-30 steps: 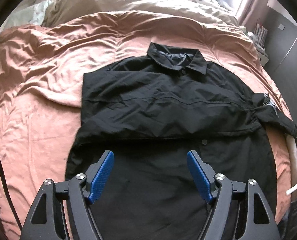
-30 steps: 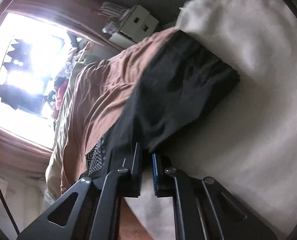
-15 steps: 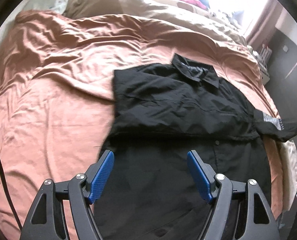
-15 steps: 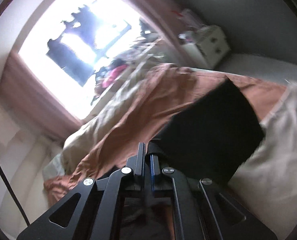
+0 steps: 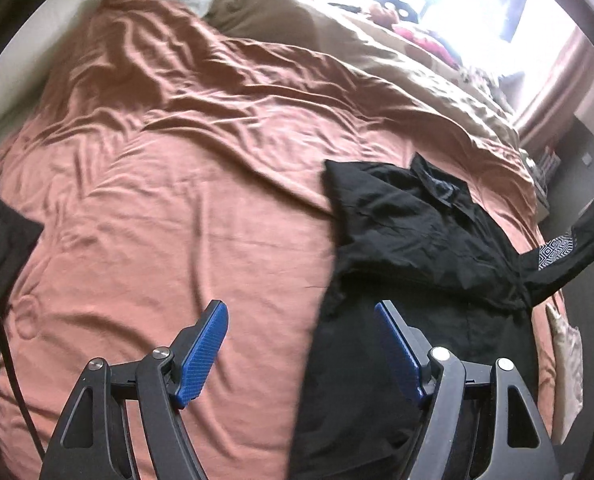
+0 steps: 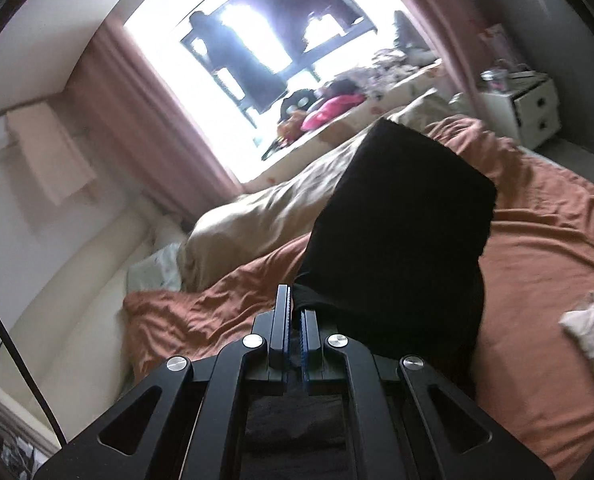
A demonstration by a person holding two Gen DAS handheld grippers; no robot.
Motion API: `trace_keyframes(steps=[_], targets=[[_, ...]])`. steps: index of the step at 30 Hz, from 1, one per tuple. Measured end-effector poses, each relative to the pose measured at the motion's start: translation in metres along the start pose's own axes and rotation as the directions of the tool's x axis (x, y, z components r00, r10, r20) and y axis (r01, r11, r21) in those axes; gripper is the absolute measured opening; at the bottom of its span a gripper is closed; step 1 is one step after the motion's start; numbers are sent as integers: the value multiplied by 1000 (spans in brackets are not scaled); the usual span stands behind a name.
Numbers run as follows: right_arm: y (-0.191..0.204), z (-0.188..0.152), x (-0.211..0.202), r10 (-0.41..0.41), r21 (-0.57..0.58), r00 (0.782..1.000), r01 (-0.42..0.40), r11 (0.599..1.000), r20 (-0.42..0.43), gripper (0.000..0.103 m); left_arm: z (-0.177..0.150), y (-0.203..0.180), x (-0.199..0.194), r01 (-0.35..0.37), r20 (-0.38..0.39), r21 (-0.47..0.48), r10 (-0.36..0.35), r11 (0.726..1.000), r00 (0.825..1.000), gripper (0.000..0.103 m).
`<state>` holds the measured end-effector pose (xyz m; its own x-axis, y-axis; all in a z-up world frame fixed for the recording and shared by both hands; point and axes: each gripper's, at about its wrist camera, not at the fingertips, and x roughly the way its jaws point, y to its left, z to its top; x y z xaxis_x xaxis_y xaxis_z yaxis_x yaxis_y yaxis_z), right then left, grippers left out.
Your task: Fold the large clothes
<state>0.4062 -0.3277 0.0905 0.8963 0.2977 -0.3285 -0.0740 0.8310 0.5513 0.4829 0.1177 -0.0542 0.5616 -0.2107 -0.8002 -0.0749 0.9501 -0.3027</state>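
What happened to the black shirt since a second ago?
The right tool lifted the sleeve it pinches up off the bed and is carrying it over the black shirt. The left tool swung leftward, so the shirt now sits at the right of its view, with more of the orange duvet showing. The left tool stayed open and empty; the shirt's body stayed flat, collar far from the camera.
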Motion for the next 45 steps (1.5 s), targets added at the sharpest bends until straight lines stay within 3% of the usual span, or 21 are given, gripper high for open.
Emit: trace_keyframes(steps=[8, 13, 18, 24, 27, 29, 30, 31, 33, 38, 45], targets=[[8, 3, 97, 42, -38, 990, -47, 998, -132, 1, -12, 63, -17, -31, 14, -71, 32, 997, 999, 77], [16, -21, 155, -30, -47, 971, 19, 999, -235, 1, -22, 100, -20, -47, 2, -121, 48, 991, 999, 77], [16, -61, 208, -112, -74, 919, 90, 993, -378, 1, -29, 130, -23, -62, -4, -159, 62, 985, 998, 77], [13, -90, 237, -145, -86, 854, 118, 989, -499, 2, -32, 144, -24, -57, -1, -185, 58, 981, 998, 77], [8, -86, 243, -143, -79, 833, 119, 990, -534, 3, -32, 140, -25, -51, -1, -176, 51, 983, 999, 77], [9, -86, 238, -126, -69, 822, 106, 992, -555, 10, -30, 131, -26, -44, -1, -159, 45, 986, 999, 77], [6, -84, 235, -105, -57, 818, 89, 994, -565, 24, -29, 128, -26, -41, -1, -152, 42, 988, 999, 77], [2, -87, 231, -85, -47, 818, 71, 996, -569, 49, -28, 123, -26, -38, -1, -143, 38, 989, 999, 77], [-3, -87, 221, -70, -52, 821, 49, 997, -567, 75, -25, 107, -24, -30, 0, -121, 30, 992, 1000, 77], [-38, -96, 196, -30, -34, 812, 12, 999, -583, 75, -19, 63, -15, 0, -4, -60, 0, 998, 1000, 77], [-104, -67, 147, -123, -44, 855, 117, 992, -504, 75, -12, -26, 12, 53, -38, 65, -50, 997, 998, 77]])
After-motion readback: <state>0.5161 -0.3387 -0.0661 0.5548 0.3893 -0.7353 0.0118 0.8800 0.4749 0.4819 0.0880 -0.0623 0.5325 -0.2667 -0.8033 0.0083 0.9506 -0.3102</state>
